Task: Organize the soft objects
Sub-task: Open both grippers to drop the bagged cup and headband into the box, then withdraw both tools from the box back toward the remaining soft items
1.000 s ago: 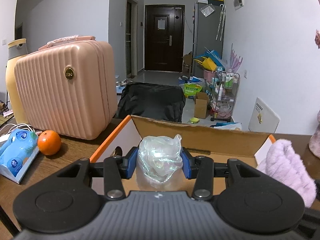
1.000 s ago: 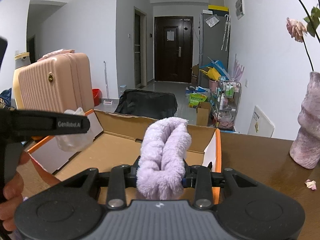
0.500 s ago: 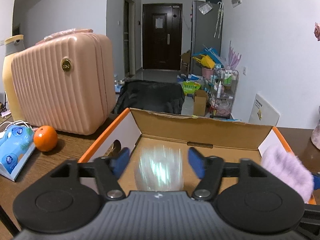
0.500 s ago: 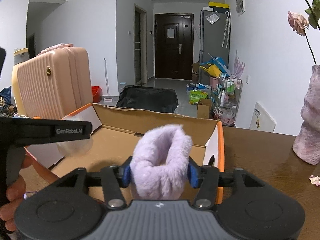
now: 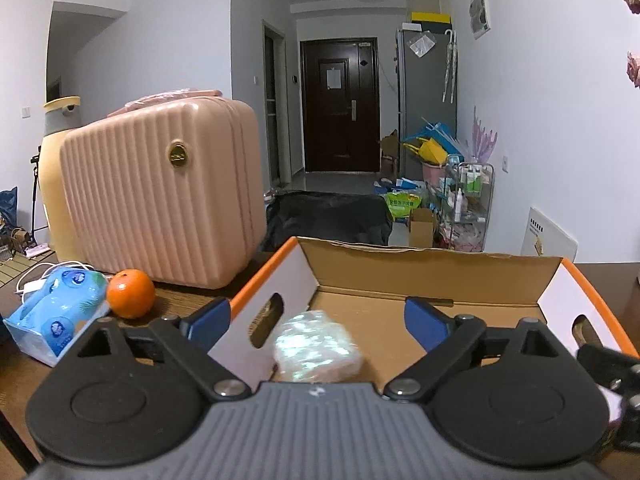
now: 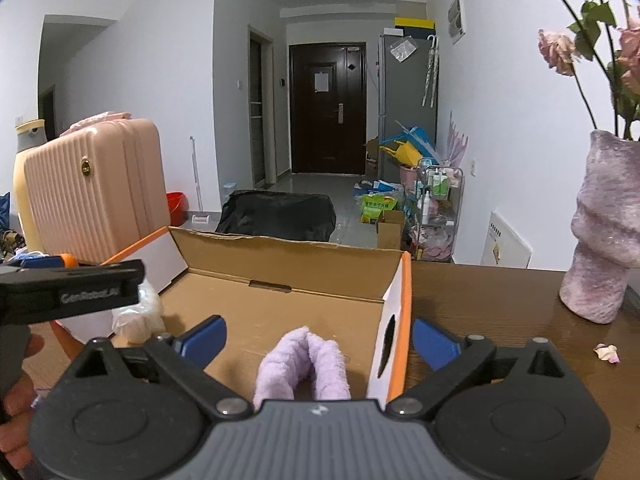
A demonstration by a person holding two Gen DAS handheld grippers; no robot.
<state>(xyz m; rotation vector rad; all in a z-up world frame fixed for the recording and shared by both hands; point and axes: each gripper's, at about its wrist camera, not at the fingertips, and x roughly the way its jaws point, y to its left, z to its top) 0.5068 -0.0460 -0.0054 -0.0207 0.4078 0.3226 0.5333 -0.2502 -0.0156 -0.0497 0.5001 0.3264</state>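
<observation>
An open cardboard box (image 5: 432,276) with orange-edged flaps sits on the wooden table; it also shows in the right wrist view (image 6: 280,276). A crumpled clear plastic bag (image 5: 318,346) lies inside the box at its left side, also seen in the right wrist view (image 6: 138,320). A folded lilac fluffy cloth (image 6: 306,364) lies inside the box near its right wall. My left gripper (image 5: 318,318) is open above the bag, holding nothing. My right gripper (image 6: 318,338) is open above the cloth, holding nothing.
A pink ribbed suitcase (image 5: 160,196) stands left of the box, with an orange (image 5: 131,294) and a blue tissue pack (image 5: 56,300) in front of it. A purple vase (image 6: 600,232) with flowers stands on the table at the right, a petal (image 6: 608,352) beside it.
Both grippers opened. The plastic bag dropped from the left gripper into the box, and the lilac cloth dropped from the right gripper into the box.
</observation>
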